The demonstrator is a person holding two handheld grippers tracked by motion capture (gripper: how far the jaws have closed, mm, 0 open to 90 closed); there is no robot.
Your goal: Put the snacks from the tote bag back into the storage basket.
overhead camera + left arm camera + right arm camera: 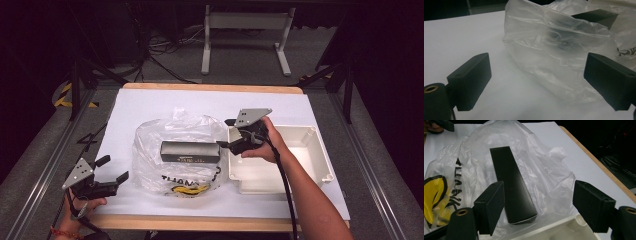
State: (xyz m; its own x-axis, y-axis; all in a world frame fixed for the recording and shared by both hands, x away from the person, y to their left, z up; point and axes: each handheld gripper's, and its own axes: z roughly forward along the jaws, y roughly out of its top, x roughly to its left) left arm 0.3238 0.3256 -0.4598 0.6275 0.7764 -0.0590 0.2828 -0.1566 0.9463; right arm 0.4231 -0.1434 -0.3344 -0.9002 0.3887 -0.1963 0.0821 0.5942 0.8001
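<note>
While both hands held their tools low, a crinkly clear plastic bag (pixel 175 150) with black letters and a yellow mark lay in the middle of the white table cover (pixel 150 102). A shallow white plastic tray (pixel 320 150) sat just beside the bag, on its right. Past the table, on the grey floor, stood the white legs of a stand (pixel 245 37).

A long dark box with flat sides (pixel 190 151) lay on top of the bag. It looked black and smooth, with small pale print along one side. Its long side ran left to right across the table, and its right end pointed at the tray, close to the tray's edge.

The right gripper (pixel 226 134) was held over the tray's left edge, right by that end of the box. In the right gripper view its black jaws stood wide apart, and the near end of the box (pixel 511 187) sat between them, touching neither.

The left gripper (pixel 114 169) was near the front left of the table, just beside the bag. Its jaws were wide apart too, with nothing in them, and the bag (pixel 559 50) bulged up right in front of them.
</note>
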